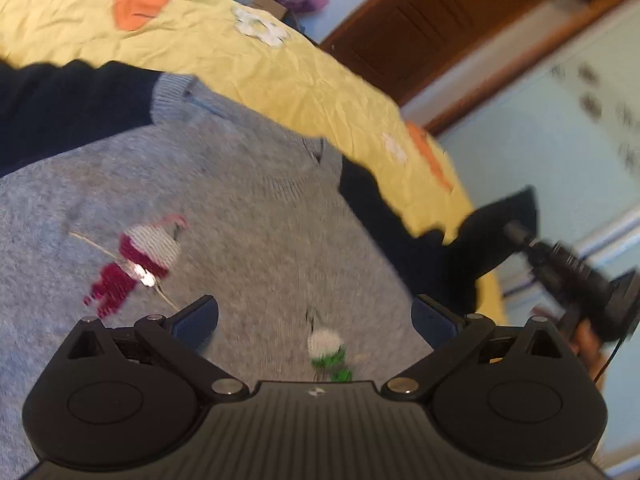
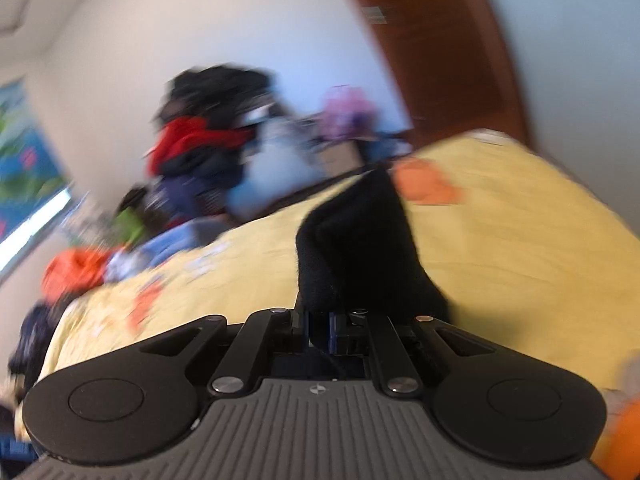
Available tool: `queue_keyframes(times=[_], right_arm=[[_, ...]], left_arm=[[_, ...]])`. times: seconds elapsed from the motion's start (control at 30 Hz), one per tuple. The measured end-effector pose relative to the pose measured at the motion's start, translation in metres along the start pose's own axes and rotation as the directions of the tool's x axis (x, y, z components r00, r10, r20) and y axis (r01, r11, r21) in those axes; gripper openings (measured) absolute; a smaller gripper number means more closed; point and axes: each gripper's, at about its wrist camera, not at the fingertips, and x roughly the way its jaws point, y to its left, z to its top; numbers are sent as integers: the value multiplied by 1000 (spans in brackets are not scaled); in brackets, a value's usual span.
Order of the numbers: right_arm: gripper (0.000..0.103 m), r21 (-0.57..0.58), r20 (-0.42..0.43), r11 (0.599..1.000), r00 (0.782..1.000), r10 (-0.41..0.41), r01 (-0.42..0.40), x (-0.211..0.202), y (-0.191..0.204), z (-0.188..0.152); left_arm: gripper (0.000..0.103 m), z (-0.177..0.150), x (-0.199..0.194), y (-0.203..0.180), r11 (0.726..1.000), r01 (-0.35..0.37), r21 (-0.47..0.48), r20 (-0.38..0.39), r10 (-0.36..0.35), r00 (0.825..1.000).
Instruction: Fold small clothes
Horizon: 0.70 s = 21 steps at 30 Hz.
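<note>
A grey knit sweater with small embroidered figures and dark navy sleeves lies flat on the yellow bedspread. My left gripper is open and empty, hovering just above the sweater's front. My right gripper is shut on the dark navy sleeve and holds its end up above the bed. In the left wrist view the right gripper shows at the right edge, with the sleeve lifted off the bed.
The yellow bedspread has orange and white patches. A pile of clothes stands beyond the far side of the bed, with more garments at its left edge. A brown wooden door stands behind the bed.
</note>
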Motion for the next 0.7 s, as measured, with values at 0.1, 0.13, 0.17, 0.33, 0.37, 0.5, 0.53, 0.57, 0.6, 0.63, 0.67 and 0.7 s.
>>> queue_keyframes(times=[0.1,0.13,0.17,0.33,0.37,0.5,0.53,0.57,0.6,0.63,0.67,0.7], right_arm=[[16,-36,-60,998,997,51,-53,39,49,-12],[15,-53,-87,997,994,58,-63,52,65,-18],[15,-56,-108,995,992,70,-77,63,79,-27],[16,-67,-249,991,964,94,-114,116,136,-78],[16,-89,-264,992,962,66,-92,119,144,-94],[43,-149,-243,984,968,63,-102,122,157,-115],[72,-156,-247,980,966,83,-124,117,158,-116],[87,-170,-245,975,965,97,-141,111,160,-116],[102,-197,-229,970,969,94,-140,102,165,-118],[95,-237,-216,965,974,62,-114,102,171,-119],[94,-269,-216,958,976,38,-97,98,172,-122],[94,-290,-223,953,974,25,-91,98,173,-124]], left_arm=[[103,17,-6,12,1000,8,-22,15,-7,1000],[103,24,-9,16,999,15,-31,17,-15,1000],[103,30,-12,21,998,29,-52,21,-28,999],[103,59,-12,40,985,104,-141,-54,-113,992],[103,61,-7,42,982,117,-145,-60,-127,990],[103,70,12,46,976,148,-162,-81,-163,983],[103,74,18,46,975,147,-168,-99,-164,981],[103,76,25,46,973,152,-176,-108,-172,979],[103,79,31,46,967,174,-187,-113,-197,974],[103,83,39,45,961,195,-196,-126,-222,967],[103,86,45,44,962,191,-196,-146,-221,964],[103,91,51,42,965,175,-194,-156,-207,966]])
